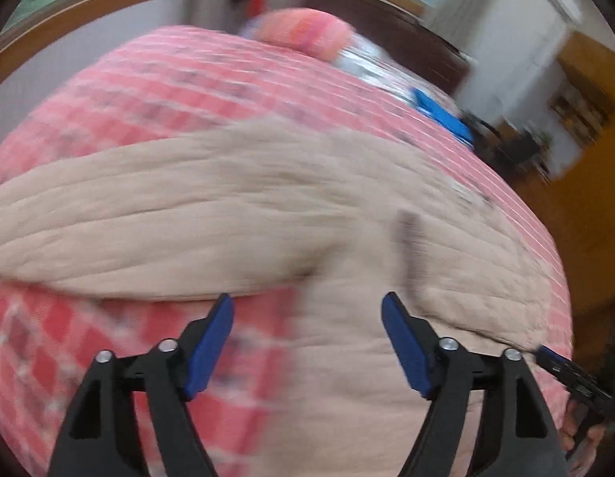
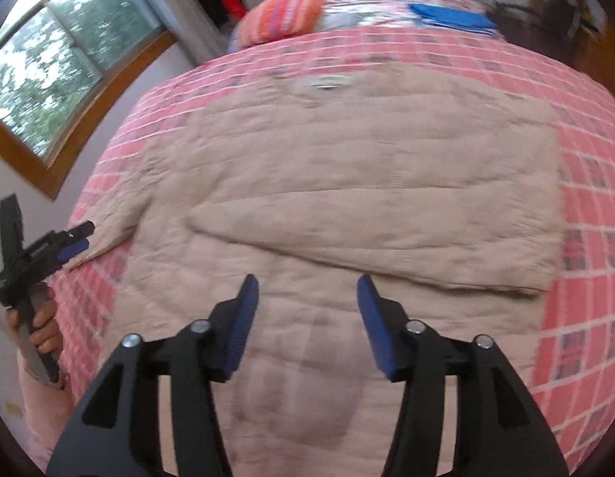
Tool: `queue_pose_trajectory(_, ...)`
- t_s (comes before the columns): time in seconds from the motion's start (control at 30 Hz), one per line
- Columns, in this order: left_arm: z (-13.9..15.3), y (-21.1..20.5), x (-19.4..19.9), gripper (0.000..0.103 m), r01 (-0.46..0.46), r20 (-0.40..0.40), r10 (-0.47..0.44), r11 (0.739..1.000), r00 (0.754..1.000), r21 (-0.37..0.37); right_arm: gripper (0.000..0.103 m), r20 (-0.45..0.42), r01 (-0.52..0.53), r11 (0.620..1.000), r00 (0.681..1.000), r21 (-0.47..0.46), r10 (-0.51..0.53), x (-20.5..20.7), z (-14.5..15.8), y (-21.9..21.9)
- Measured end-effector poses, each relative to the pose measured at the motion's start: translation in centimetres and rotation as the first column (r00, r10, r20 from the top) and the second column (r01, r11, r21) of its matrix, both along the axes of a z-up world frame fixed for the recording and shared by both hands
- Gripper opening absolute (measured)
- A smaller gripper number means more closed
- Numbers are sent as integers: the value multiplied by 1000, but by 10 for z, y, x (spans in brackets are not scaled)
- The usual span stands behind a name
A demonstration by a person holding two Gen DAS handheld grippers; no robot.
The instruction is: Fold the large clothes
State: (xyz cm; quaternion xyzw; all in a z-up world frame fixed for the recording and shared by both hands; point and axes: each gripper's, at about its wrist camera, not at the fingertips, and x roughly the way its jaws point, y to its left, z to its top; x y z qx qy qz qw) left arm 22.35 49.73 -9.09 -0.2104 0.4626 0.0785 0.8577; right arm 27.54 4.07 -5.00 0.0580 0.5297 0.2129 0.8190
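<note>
While both frames are smeared by motion blur, a beige quilted jacket (image 2: 347, 183) with stitched horizontal ridges lies spread flat on a pink checked bedspread (image 2: 585, 167). Above it, the left gripper (image 1: 307, 342) hangs with its blue-padded jaws spread wide, holding nothing. Likewise parted and empty, the right gripper (image 2: 307, 318) hovers over the jacket's hem. At the bed's far end sits a striped orange pillow (image 2: 283, 14).

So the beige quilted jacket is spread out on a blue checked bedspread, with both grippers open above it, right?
Not quite: the bedspread is pink checked, not blue, as the right wrist view shows. The beige quilted jacket does lie spread on it, and the left gripper and right gripper are open.
</note>
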Motion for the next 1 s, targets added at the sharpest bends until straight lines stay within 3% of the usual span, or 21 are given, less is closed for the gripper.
queue_pose_trajectory(0.1, -10, 58, -35, 82, -135, -16, 135, 991, 991, 18, 60, 7, -62, 998, 998, -5, 62, 2, 5, 35)
queue_pose_trajectory(0.2, -22, 119, -64, 82, -284, -31, 283, 958, 959, -29, 60, 7, -110, 994, 994, 2, 110, 4, 8, 66)
queue_pose_trajectory(0.37, -50, 200, -94, 82, -497, -83, 491, 861, 867, -104, 60, 16, -158, 987, 987, -26, 159, 19, 3, 125)
queue_pose_trajectory(0.47, -61, 222, -97, 82, -539, -95, 531, 832, 842, -131, 58, 8, -176, 982, 984, -62, 177, 26, -6, 148)
queue_pose_trajectory(0.67, -69, 242, -82, 84, -546, -66, 543, 824, 837, -154, 58, -10, -183, 980, 983, -79, 183, 41, -19, 166)
queue_pose_trajectory(0.77, -72, 247, -75, 84, -572, -58, 571, 804, 819, -161, 58, -14, -183, 977, 983, -106, 182, 48, -26, 169)
queue_pose_trajectory(0.9, -70, 253, -66, 84, -583, -50, 583, 800, 811, -144, 55, -32, -188, 975, 982, -119, 185, 60, -42, 175)
queue_pose_trajectory(1.0, -70, 251, -61, 71, -602, -55, 599, 794, 799, -88, 52, -43, -189, 970, 982, -150, 184, 65, -52, 181)
